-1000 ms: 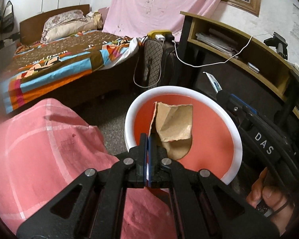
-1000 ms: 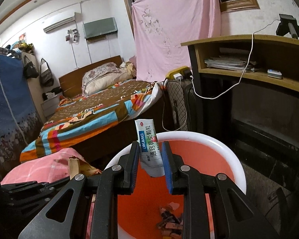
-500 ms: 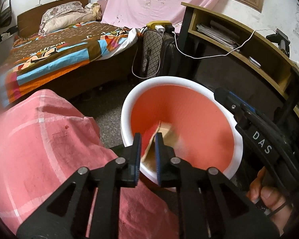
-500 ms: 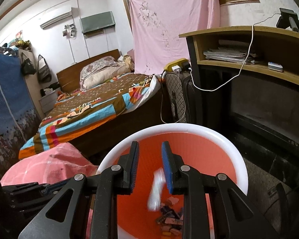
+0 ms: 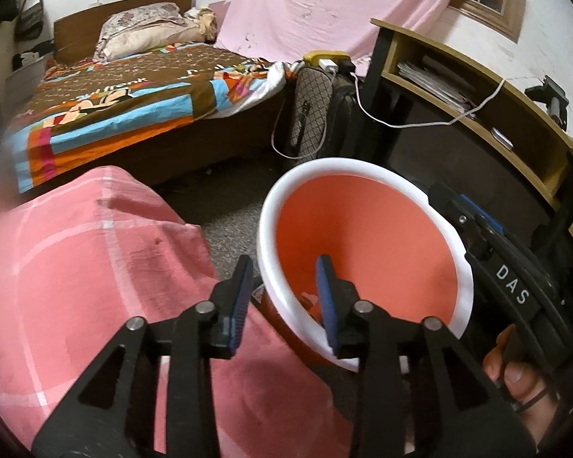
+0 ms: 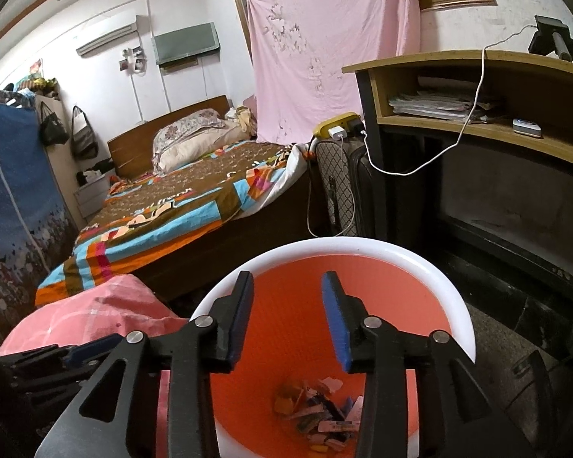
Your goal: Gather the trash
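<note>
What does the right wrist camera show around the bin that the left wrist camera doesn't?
Only the right wrist view looks down to the bin's bottom, where a pile of trash scraps lies; it also shows the wall air conditioner.

Only the left wrist view shows the person's hand gripping the right gripper's handle, and much more of the pink cloth.

Both show the orange bin with its white rim, the bed, and both grippers open and empty: left gripper, right gripper.

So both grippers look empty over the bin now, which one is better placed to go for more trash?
Probably the left. The left gripper is open beside the bin's rim, over the pink cloth. The right gripper is open deep over the bin.
</note>
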`<action>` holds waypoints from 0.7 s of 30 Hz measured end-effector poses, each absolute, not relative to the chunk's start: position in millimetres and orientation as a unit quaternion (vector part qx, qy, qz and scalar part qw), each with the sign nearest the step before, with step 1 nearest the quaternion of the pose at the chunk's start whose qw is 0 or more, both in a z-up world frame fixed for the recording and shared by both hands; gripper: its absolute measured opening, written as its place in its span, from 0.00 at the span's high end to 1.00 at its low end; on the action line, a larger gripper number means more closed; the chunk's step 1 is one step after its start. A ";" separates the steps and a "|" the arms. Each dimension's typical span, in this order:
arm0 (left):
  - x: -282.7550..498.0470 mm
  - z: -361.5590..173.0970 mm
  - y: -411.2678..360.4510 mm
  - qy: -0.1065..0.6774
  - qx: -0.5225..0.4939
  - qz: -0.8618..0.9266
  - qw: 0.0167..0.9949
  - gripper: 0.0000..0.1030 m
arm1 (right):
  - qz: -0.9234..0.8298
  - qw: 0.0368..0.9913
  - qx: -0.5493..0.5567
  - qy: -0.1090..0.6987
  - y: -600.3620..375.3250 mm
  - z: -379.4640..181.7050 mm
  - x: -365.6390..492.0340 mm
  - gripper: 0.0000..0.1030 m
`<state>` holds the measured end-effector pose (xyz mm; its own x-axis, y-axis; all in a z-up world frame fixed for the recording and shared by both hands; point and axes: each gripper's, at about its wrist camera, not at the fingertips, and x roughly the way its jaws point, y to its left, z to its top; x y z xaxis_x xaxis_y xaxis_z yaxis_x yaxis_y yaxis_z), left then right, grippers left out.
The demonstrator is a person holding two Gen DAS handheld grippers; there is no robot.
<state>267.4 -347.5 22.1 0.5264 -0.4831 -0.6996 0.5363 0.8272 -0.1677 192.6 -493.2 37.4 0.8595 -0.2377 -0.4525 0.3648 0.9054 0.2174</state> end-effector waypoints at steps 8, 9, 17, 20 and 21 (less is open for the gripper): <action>266.8 34.7 -319.6 0.369 0.018 -0.262 0.892 0.60 | -0.158 0.956 0.142 0.201 -484.0 44.4 188.4 0.49; 266.5 36.6 -315.7 0.365 0.016 -0.258 0.894 0.57 | -0.158 0.957 0.142 0.198 -482.8 45.5 187.1 0.40; 252.6 55.2 -273.0 0.303 -0.017 -0.212 0.929 0.33 | -0.149 0.966 0.130 0.169 -467.2 51.7 177.1 0.19; 245.4 59.0 -256.9 0.281 -0.028 -0.195 0.939 0.18 | -0.142 0.970 0.117 0.162 -458.7 52.7 173.4 0.14; 242.6 59.6 -252.8 0.274 -0.030 -0.188 0.943 0.14 | -0.140 0.970 0.114 0.160 -456.4 53.0 172.4 0.11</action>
<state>242.6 -252.8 59.6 0.7795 -0.3709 -0.5047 0.3383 0.9275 -0.1592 172.4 -456.4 53.0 0.9096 -0.2360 -0.3420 0.3091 0.9344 0.1771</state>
